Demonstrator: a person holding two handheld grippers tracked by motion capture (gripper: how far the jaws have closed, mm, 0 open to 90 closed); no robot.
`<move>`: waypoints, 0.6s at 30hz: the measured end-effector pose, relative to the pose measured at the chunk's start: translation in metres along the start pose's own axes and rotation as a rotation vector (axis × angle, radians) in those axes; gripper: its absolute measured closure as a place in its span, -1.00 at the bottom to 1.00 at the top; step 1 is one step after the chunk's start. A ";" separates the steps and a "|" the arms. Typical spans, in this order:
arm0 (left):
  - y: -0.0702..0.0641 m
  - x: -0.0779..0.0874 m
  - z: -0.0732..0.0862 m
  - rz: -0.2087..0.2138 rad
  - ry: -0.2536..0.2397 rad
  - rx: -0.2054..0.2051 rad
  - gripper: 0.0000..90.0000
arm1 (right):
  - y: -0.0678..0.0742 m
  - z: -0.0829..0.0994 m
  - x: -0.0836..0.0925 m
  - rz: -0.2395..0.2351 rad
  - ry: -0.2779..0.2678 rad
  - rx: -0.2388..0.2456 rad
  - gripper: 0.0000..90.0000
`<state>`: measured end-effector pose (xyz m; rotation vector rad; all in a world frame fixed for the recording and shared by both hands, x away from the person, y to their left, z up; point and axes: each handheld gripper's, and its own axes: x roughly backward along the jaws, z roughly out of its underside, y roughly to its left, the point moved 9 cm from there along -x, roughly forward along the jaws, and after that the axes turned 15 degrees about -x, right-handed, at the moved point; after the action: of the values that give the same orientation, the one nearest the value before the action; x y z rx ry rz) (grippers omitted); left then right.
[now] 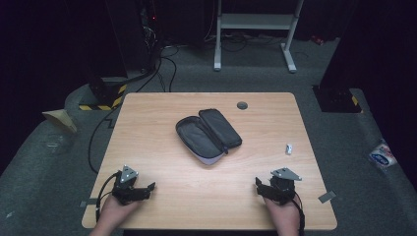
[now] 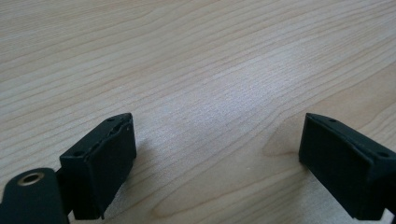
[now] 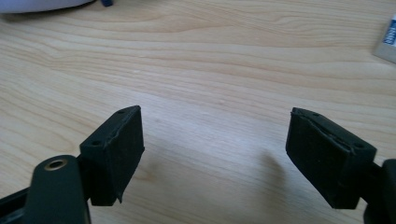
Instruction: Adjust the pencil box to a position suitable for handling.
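Note:
A dark zip pouch [image 1: 208, 134] lies unzipped and spread flat in the middle of the wooden table [image 1: 157, 123]. A small white eraser-like block [image 1: 289, 148] rests to its right, and its corner [image 3: 386, 44] also shows in the right gripper view. My left gripper [image 1: 147, 189] sits near the front left edge, open, with only bare wood between its jaws [image 2: 217, 149]. My right gripper [image 1: 259, 186] rests near the front right edge, also open over bare wood [image 3: 212, 154]. The pouch's pale edge [image 3: 42, 4] peeks in at the top left of the right gripper view.
A grey round cable cap [image 1: 242, 105] is set into the table near the far edge. Grey tape tabs [image 1: 326, 196] mark the front corners. On the floor lie cables [image 1: 167, 64], a white desk frame [image 1: 255, 29] and a plastic packet [image 1: 382, 156].

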<state>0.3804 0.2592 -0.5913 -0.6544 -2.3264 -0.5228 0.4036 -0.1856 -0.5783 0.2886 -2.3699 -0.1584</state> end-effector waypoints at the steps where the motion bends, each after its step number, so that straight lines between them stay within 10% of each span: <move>1: 0.000 0.000 0.000 0.001 0.000 -0.001 -0.75 | 0.004 0.000 -0.001 -0.006 -0.001 0.007 -0.52; 18: 0.000 0.000 0.000 0.003 -0.001 -0.002 -0.76 | 0.079 0.002 -0.017 -0.130 0.005 0.083 -0.23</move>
<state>0.3807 0.2591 -0.5914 -0.6591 -2.3258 -0.5236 0.4017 -0.1054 -0.5752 0.4823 -2.3571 -0.1201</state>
